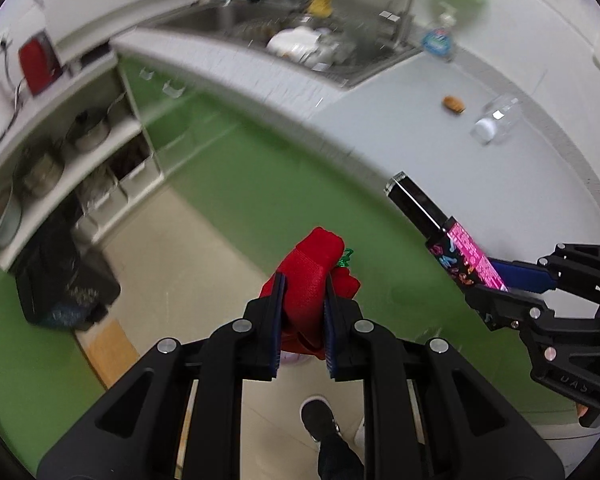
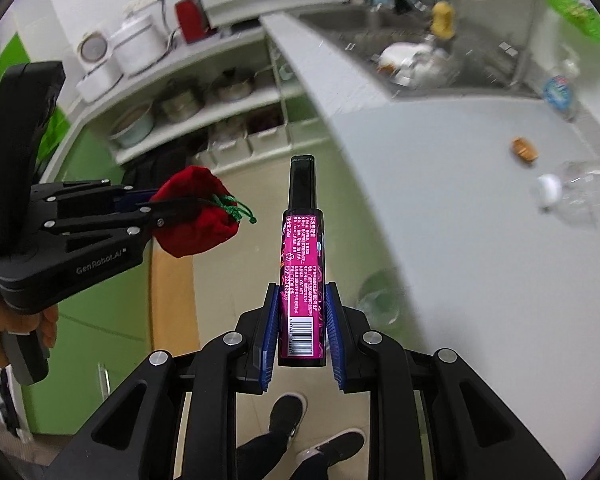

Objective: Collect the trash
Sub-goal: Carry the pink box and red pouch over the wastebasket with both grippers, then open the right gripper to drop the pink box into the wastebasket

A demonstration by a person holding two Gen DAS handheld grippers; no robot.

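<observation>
In the left wrist view the left claw (image 1: pixel 302 312) rose from the bottom centre of the frame, its blue-padded fingers (image 1: pixel 278 320) drawn narrow and pressed on either side of a red pouch (image 1: pixel 312 276). The pouch bulged up beyond the fingertips, with a green cord (image 1: pixel 346 258) at its upper right, over the green cabinet front (image 1: pixel 236 160) and the beige floor (image 1: pixel 188 248).

At the right of that frame the right claw (image 1: pixel 500 280) reached in from the edge, clamped on the lower part of a pink-labelled bottle (image 1: pixel 466 254) whose black neck pointed to the upper left.

In the right wrist view the same bottle (image 2: pixel 302 276) stood in the centre between the right claw's (image 2: pixel 302 320) blue pads, barcode end low and black cap at mid-frame. The left claw (image 2: pixel 164 210) with the pouch (image 2: pixel 196 216) sat at the left.

On the white counter (image 2: pixel 440 200) at the right lay a small brown scrap (image 2: pixel 525 149) and a clear plastic bottle (image 2: pixel 572 196), well apart from both claws. Black shoes (image 2: pixel 286 416) showed at the bottom.
</observation>
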